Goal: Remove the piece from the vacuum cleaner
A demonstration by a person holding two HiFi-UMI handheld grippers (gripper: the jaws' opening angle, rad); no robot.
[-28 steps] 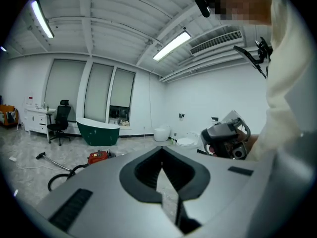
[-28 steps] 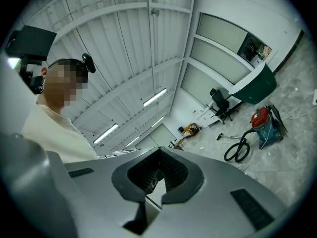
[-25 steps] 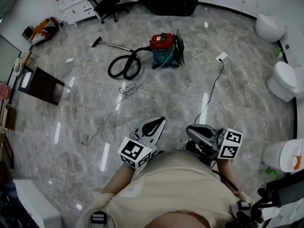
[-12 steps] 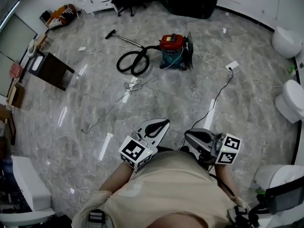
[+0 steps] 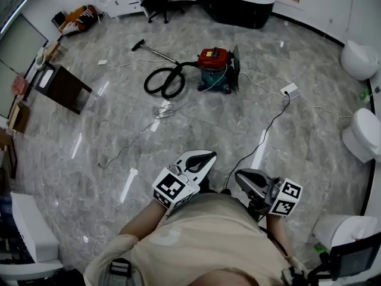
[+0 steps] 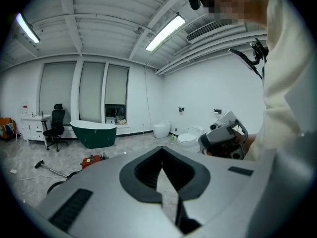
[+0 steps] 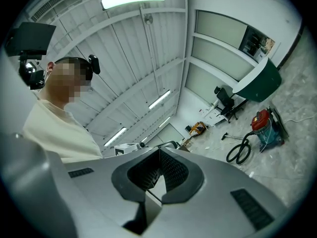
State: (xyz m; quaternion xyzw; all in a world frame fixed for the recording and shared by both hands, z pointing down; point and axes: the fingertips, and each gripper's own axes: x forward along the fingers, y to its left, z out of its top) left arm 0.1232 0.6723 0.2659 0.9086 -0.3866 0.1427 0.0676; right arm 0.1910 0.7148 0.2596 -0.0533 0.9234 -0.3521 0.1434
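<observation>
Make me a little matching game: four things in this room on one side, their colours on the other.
Things:
1. vacuum cleaner's top
2. hose
3. bathtub
4. toilet

Colours:
a. white
b. red
c. dark green
d. black

Pairs: 1-b, 2-d, 3-c, 4-a

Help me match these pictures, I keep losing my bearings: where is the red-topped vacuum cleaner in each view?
Head view: the vacuum cleaner stands on the floor, upper middle, with its hose coiled to the left.
Left gripper view: the vacuum cleaner is small, low at the left.
Right gripper view: the vacuum cleaner is near the right edge, about mid-height.
Shared landmark: the dark green bathtub beyond it, seen in all three.
</observation>
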